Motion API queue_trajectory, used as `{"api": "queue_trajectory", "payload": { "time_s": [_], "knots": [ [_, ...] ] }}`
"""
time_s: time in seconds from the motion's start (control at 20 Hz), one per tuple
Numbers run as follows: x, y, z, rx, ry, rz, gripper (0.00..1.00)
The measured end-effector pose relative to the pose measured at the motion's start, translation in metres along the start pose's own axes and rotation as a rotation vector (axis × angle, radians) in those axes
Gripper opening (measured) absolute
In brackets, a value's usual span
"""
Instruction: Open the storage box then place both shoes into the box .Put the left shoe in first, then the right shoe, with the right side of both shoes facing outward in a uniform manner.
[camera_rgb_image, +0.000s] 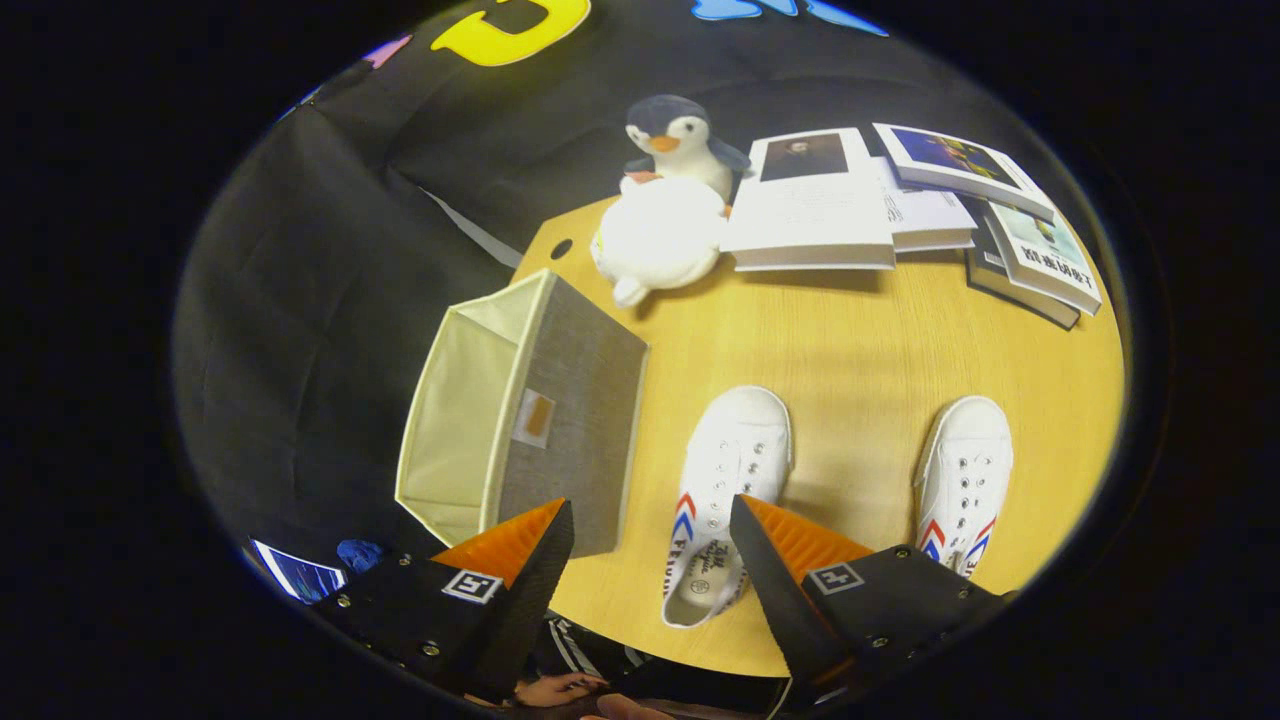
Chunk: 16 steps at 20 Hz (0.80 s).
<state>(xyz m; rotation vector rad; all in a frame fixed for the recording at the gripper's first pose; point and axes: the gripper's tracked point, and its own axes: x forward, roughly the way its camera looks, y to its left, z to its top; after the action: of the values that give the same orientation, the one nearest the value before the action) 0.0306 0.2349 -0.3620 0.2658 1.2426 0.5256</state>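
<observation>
Storage box (520, 410) already open, left of centre. My gripper (650, 525) spread wide, empty, over left shoe (725, 490). Next: descend, pinch it.

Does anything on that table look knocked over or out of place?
Yes: the box lies tipped on its side at the table's edge, its open mouth facing sideways off the table. The books sit in a loose, fanned pile. The two shoes stand apart, toes pointing the same way. The tool is open, holding nothing.
</observation>
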Motion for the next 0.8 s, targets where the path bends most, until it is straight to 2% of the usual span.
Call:
{"api": "queue_trajectory", "payload": {
  "time_s": [0.2,0.55,0.8],
  "knots": [
    [0.015,-0.027,-0.022,0.037,0.089,-0.041,0.95],
    [0.045,-0.056,-0.046,0.028,0.177,-0.106,0.95],
    [0.069,-0.072,-0.051,0.0,0.198,-0.145,0.88]
  ]
}}
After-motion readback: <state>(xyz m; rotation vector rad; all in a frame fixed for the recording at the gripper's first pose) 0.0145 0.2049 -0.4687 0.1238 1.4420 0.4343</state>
